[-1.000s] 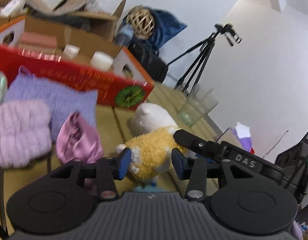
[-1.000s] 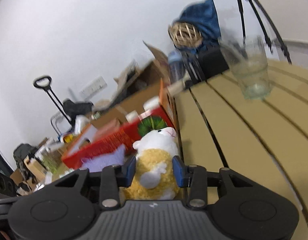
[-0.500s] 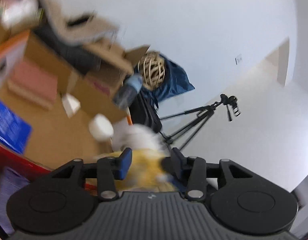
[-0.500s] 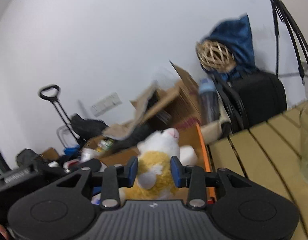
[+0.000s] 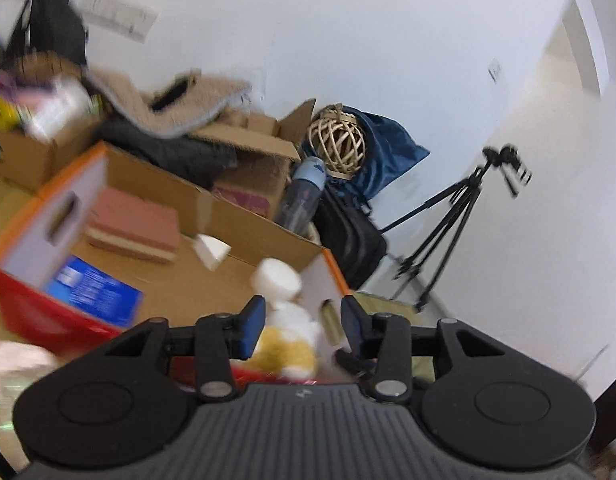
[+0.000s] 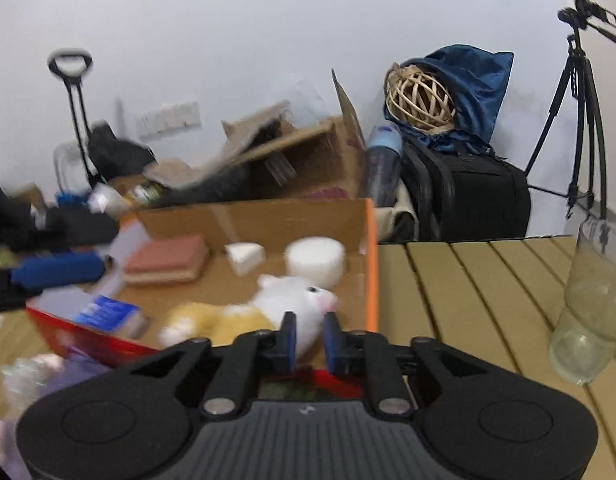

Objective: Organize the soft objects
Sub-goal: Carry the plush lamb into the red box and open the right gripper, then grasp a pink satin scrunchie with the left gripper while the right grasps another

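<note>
A white and yellow plush toy (image 6: 292,296) lies on its side inside the open cardboard box (image 6: 268,216), head toward my right gripper (image 6: 309,336). That gripper's jaws are closing to a narrow gap just in front of the head, and white fur shows through the gap. I cannot tell whether the pads touch the fur. In the left wrist view the plush (image 5: 288,344) shows low and blurred beyond my left gripper (image 5: 303,320), which stands open above the box's (image 5: 236,216) near corner. The left gripper's blue pad (image 6: 56,272) shows at the box's left side, apart from the plush.
In the box lie a pink sponge block (image 6: 168,260), a white foam wedge (image 6: 244,256), a white foam cylinder (image 6: 315,258) and a blue packet (image 6: 104,308). Lilac cloth (image 6: 80,364) sits before the red front wall. Stacked glass tumblers (image 6: 591,300) stand on the slatted table (image 6: 467,292).
The plush, earlier upright between the jaws of both grippers over the table, now lies in the box. Both grippers rose and moved toward the box. The right jaws narrowed.
</note>
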Demonstrator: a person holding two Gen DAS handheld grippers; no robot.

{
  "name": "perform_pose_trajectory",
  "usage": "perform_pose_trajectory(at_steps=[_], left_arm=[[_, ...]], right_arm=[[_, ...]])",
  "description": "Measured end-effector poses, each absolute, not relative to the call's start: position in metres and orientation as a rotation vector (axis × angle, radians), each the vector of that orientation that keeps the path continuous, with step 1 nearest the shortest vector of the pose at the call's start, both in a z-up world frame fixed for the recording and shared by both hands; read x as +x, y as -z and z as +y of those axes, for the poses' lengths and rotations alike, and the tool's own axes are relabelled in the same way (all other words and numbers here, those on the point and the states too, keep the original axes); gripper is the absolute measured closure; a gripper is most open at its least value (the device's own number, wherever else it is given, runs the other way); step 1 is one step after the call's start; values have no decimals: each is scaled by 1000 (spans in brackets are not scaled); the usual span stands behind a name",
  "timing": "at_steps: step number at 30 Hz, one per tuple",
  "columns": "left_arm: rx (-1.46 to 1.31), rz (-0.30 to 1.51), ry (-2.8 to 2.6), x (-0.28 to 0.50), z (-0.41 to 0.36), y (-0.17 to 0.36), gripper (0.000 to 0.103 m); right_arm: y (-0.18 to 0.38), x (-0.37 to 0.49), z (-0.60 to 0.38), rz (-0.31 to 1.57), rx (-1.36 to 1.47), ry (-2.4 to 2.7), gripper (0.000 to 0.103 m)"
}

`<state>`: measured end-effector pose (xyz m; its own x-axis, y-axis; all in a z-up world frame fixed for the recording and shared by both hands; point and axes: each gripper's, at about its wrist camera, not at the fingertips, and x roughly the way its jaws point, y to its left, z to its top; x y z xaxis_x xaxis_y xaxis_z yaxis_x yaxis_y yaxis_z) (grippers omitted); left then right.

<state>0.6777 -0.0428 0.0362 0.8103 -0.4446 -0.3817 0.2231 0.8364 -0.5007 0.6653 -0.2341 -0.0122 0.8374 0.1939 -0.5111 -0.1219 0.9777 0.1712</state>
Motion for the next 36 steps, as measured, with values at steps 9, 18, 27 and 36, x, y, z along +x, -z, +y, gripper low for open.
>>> perform_pose_trajectory(at_steps=[9, 18, 27, 36], left_arm=[[-241, 411, 254, 576, -15, -42, 42], [-158, 400, 242, 495, 11, -6, 31], [-94, 471, 379, 488, -6, 32, 32], [-69, 504, 446, 505, -42, 36, 32]], right_arm=[[-24, 571, -237, 387, 122, -215, 85], [4, 471, -233, 377, 167, -344, 55], [16, 454, -237, 460, 170, -461, 38], [38, 478, -220, 565, 47, -356, 45]])
